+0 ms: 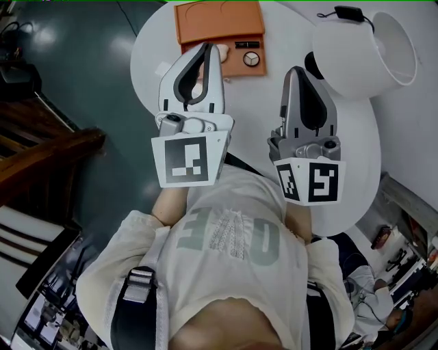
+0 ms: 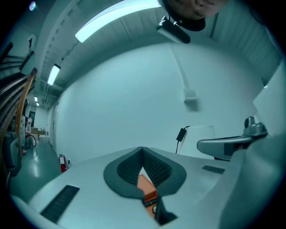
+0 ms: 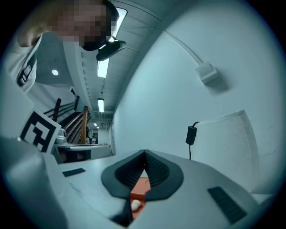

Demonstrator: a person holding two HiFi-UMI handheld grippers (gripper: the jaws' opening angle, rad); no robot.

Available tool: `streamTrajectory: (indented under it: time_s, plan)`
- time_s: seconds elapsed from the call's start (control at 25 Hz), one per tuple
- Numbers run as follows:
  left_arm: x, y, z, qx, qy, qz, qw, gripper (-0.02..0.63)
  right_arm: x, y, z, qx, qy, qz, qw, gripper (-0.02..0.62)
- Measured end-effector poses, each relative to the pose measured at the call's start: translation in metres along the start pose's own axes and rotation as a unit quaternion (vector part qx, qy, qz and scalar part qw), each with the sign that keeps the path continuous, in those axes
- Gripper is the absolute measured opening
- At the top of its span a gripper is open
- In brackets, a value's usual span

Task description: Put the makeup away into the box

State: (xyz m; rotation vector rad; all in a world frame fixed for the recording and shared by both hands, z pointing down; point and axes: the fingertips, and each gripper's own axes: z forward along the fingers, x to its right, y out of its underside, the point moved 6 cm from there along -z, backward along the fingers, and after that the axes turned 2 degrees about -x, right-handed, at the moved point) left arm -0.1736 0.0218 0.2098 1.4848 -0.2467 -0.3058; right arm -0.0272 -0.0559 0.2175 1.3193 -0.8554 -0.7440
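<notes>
An open orange box [image 1: 219, 27] lies at the far side of the round white table [image 1: 154, 48]. On its near part rest a round compact [image 1: 252, 59], a slim black makeup item [image 1: 245, 45] and a pale pinkish item [image 1: 222, 53]. My left gripper [image 1: 209, 46] is held high above the table's near side, shut with nothing in it. My right gripper [image 1: 295, 70] hangs beside it, its tips also together and empty. Through the gap under the closed tips the orange box [image 2: 146, 185] shows in the left gripper [image 2: 142, 150] view. It shows the same way as the orange box [image 3: 142, 185] below the right gripper [image 3: 144, 153].
A white lampshade [image 1: 373, 55] lies on the table at the right, with a black power adapter [image 1: 349, 12] and cable behind it. Dark floor and a wooden stair rail [image 1: 41, 157] are at the left. A white wall stands behind the table.
</notes>
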Motion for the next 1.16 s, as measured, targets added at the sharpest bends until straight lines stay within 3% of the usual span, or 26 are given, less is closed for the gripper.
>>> streamTrajectory:
  time_s: [0.24,0.52,1.16]
  plan:
    - [0.003,0.003,-0.017,0.004,0.001,0.003,1.0,0.008,-0.003,-0.003,-0.004,-0.004,0.011,-0.026,1.0,0.005]
    - [-0.004,0.01,-0.019,-0.004,-0.03,0.008,0.9995,0.008,-0.003,-0.002,-0.008,-0.005,0.016,-0.029,0.999,0.005]
    - [-0.005,0.012,-0.02,-0.009,-0.033,0.013,0.9993,0.008,-0.005,0.001,-0.009,-0.013,0.02,-0.04,0.999,0.005]
